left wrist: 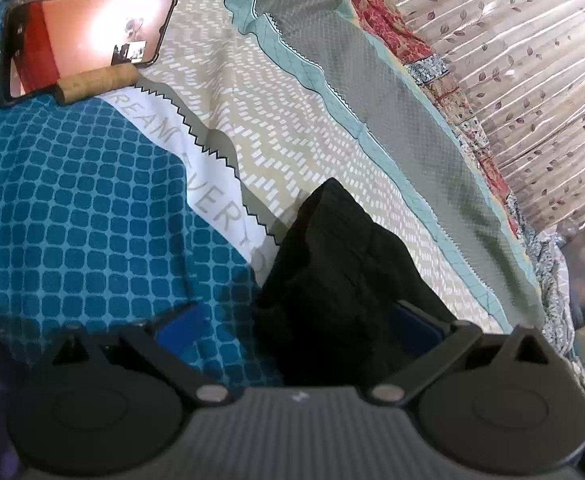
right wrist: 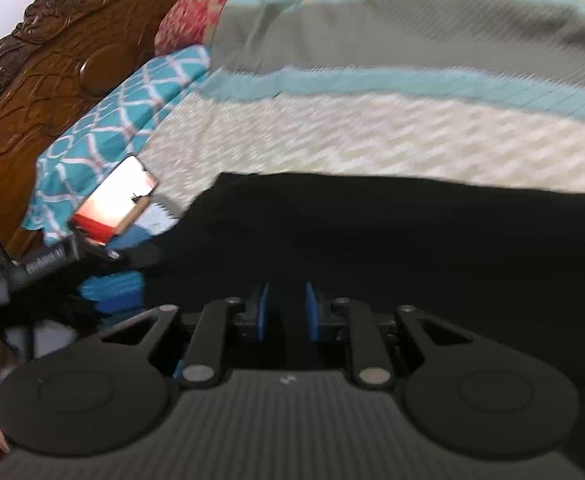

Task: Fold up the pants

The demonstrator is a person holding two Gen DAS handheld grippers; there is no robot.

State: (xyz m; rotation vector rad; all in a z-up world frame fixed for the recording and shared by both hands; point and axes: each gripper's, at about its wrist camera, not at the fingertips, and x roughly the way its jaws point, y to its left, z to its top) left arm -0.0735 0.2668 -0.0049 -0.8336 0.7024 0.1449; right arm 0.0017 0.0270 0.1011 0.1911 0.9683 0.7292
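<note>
- Black pants (right wrist: 392, 248) lie on the bedspread (left wrist: 312, 128), spread wide ahead of the right gripper (right wrist: 286, 312) and bunched up between the prongs of the left gripper (left wrist: 298, 324)
- Left gripper stands wide apart with a peak of cloth rising in its gap; whether either blue pad bears on the cloth I cannot tell
- Right gripper's blue pads (right wrist: 263, 312) sit close but parted, seemingly above dark cloth, clamped on nothing that shows
- Likely step: gathering an edge to start a fold; next, each gripper needs to close on cloth, lift and carry it across
- Far hem runs straight ahead of the right gripper, with bare bedspread beyond it, so there is room that way
- Phone (left wrist: 84, 40) propped on a cork (left wrist: 96, 84) stands ahead-left of the left gripper, well apart, against a teal pillow (right wrist: 124, 120) by the carved headboard (right wrist: 52, 64); keep swings short of it
</note>
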